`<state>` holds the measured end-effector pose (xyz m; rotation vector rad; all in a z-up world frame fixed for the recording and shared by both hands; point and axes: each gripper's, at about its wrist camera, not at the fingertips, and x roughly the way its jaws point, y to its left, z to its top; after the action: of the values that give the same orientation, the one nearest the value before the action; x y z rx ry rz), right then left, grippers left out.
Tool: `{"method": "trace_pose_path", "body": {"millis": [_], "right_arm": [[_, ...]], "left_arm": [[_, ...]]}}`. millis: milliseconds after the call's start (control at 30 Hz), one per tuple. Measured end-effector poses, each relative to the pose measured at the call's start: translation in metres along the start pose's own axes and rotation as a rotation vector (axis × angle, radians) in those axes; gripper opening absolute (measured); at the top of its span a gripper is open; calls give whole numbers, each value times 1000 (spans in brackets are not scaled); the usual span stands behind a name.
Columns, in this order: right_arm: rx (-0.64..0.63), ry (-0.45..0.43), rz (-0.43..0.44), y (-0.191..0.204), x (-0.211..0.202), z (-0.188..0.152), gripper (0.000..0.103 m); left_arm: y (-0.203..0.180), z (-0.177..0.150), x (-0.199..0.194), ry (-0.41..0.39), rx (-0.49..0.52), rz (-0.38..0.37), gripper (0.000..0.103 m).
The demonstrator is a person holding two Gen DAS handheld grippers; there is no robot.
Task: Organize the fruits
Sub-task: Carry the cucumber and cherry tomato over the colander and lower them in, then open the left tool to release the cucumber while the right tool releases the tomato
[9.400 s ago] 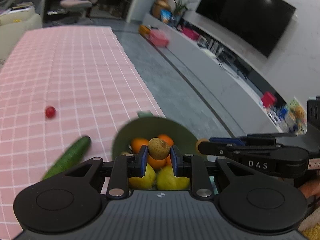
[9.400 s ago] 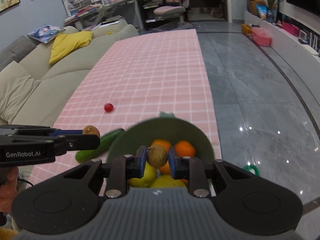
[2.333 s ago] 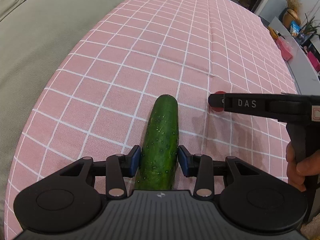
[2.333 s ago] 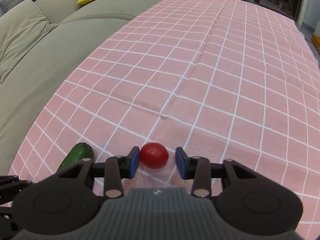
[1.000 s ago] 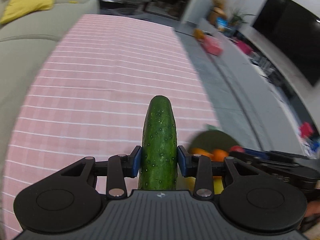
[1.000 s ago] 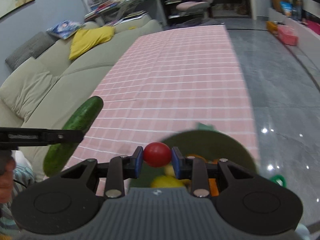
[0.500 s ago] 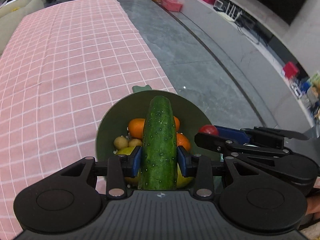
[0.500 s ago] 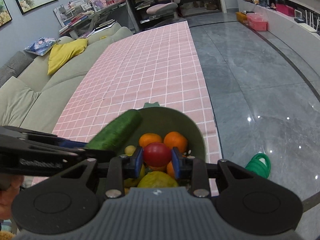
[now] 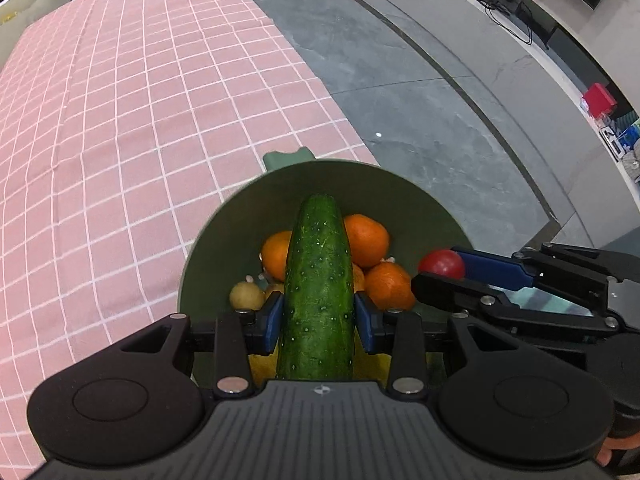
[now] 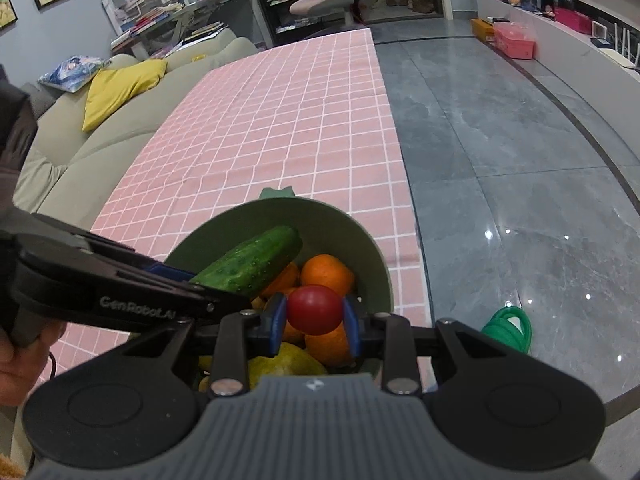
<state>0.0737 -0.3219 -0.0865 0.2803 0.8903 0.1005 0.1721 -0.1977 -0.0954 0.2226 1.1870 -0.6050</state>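
A green bowl (image 9: 240,216) (image 10: 360,240) stands at the near right edge of the pink checked table, holding oranges (image 9: 370,236) (image 10: 326,274), small brown fruits (image 9: 246,295) and yellow fruit (image 10: 286,362). My left gripper (image 9: 318,316) is shut on a dark green cucumber (image 9: 318,280) (image 10: 250,262), which points down into the bowl over the oranges. My right gripper (image 10: 314,318) is shut on a small red tomato (image 10: 315,309) (image 9: 441,264) and hangs over the bowl's near right side, just right of the cucumber.
The pink checked tablecloth (image 9: 120,120) stretches away to the left and far side. Grey polished floor (image 10: 500,160) lies right of the table edge, with a green coil (image 10: 508,326) on it. A beige sofa (image 10: 80,140) with a yellow cushion runs along the table's left side.
Both grippers have come down over the bowl. The cucumber swung from above the bare cloth to over the oranges; the tomato sank closer to the fruit pile.
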Motion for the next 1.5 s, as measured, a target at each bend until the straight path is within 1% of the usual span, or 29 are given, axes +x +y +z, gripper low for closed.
{"method": "trace_pose_path", "body": {"millis": [100, 233, 400, 433, 500, 533, 567, 633, 800, 900, 1000, 1033, 1100, 1233, 1333, 1500], "right_arm": [[-11, 10, -1, 1, 8, 3, 27], [-24, 33, -13, 1, 13, 1, 27], [-26, 46, -22, 1, 17, 1, 27], [-31, 49, -27, 2, 17, 1, 27], [-48, 51, -42, 4, 16, 1, 27], [-58, 52, -49, 4, 16, 2, 27], [-67, 54, -57, 5, 16, 2, 27], [-85, 64, -68, 6, 16, 3, 27], [-136, 91, -93, 9, 16, 6, 27], [-165, 105, -97, 12, 15, 10, 27], [-147, 108, -64, 16, 14, 18, 27], [-142, 102, -55, 19, 14, 22, 27], [-151, 78, -30, 30, 13, 31, 27], [-266, 85, 10, 66, 29, 43, 28], [-349, 145, 35, 87, 53, 46, 28], [-479, 210, -9, 106, 88, 47, 28]], "left_arm": [[1, -1, 2, 6, 8, -2, 43], [9, -5, 1, 11, -40, -40, 43], [16, -8, 0, -1, -63, -79, 43], [17, -9, -1, -3, -64, -82, 48], [21, -11, -2, -11, -68, -100, 54], [23, -12, -4, -17, -73, -109, 59], [24, -13, -6, -22, -76, -117, 61], [27, -16, -14, -39, -73, -135, 62], [41, -23, -41, -102, -72, -137, 62], [53, -26, -56, -124, -98, -113, 62], [64, -29, -66, -128, -101, -32, 62], [68, -30, -68, -132, -101, 2, 62], [78, -34, -70, -139, -121, 48, 62], [99, -40, -71, -142, -188, 58, 62], [107, -42, -76, -150, -218, 66, 62], [119, -43, -81, -167, -250, 66, 62]]}}
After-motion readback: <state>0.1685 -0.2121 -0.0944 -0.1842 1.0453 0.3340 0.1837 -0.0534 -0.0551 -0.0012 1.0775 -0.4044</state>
